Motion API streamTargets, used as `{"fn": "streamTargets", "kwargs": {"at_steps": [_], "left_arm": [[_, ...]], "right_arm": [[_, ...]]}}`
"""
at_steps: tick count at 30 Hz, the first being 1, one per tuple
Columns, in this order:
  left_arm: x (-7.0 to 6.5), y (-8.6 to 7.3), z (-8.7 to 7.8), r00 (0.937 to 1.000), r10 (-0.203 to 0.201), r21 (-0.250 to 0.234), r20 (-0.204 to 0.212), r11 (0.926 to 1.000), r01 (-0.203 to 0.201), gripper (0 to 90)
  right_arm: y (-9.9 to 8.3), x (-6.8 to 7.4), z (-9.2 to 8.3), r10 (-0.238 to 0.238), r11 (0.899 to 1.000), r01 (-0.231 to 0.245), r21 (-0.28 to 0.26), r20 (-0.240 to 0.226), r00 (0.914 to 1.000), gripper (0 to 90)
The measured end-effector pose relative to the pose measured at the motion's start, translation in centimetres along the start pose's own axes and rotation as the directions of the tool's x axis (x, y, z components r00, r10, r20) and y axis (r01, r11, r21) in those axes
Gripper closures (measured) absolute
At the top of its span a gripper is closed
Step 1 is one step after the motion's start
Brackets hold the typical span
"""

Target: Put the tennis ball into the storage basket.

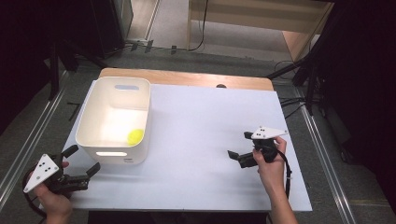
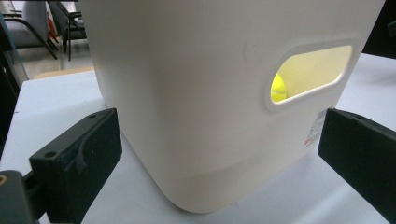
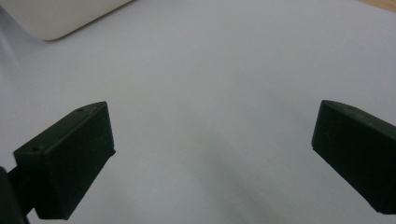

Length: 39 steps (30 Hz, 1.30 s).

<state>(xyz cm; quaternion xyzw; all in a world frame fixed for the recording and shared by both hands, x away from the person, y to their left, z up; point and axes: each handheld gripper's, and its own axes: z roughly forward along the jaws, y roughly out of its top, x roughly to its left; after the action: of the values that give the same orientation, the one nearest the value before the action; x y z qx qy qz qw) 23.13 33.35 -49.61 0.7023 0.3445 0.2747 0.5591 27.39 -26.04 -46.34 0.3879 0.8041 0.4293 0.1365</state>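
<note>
Left tongs (image 1: pixel 83 162) at the surface's near-left corner, jaws spread wide, nothing between them; they face the near wall of the bin. Right tongs (image 1: pixel 239 147) low over the surface (image 1: pixel 205 140) toward its right edge, jaws also gaping, empty. White plastic bin (image 1: pixel 113 120), rounded corners, slot handle in each short wall, sits by the left edge; long axis runs near to far. Yellow ball (image 1: pixel 135 136) inside, at the bin's near-right corner, also visible through the handle slot (image 2: pixel 309 72).
</note>
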Motion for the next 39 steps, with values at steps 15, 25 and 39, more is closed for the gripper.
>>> {"fn": "streamTargets", "kwargs": {"at_steps": [15,25,39], "left_arm": [[0.0,0.0,0.0,1.0000,-0.004,-0.003,0.000,1.0000,0.004,0.0],[0.0,0.0,0.0,1.0000,-0.001,0.000,-0.004,1.0000,0.001,0.0],[0.0,0.0,0.0,1.0000,0.000,-0.001,0.001,1.0000,0.000,0.0]], "right_arm": [[-3.4,-1.0,-2.3,0.054,0.997,-0.052,-0.059,0.040,0.9977,0.0],[-5.8,-1.6,-3.9,0.093,0.992,-0.087,-0.097,0.067,0.9933,0.0],[-9.2,-2.2,-6.7,0.150,0.976,-0.129,-0.176,0.111,0.9825,0.0]]}}
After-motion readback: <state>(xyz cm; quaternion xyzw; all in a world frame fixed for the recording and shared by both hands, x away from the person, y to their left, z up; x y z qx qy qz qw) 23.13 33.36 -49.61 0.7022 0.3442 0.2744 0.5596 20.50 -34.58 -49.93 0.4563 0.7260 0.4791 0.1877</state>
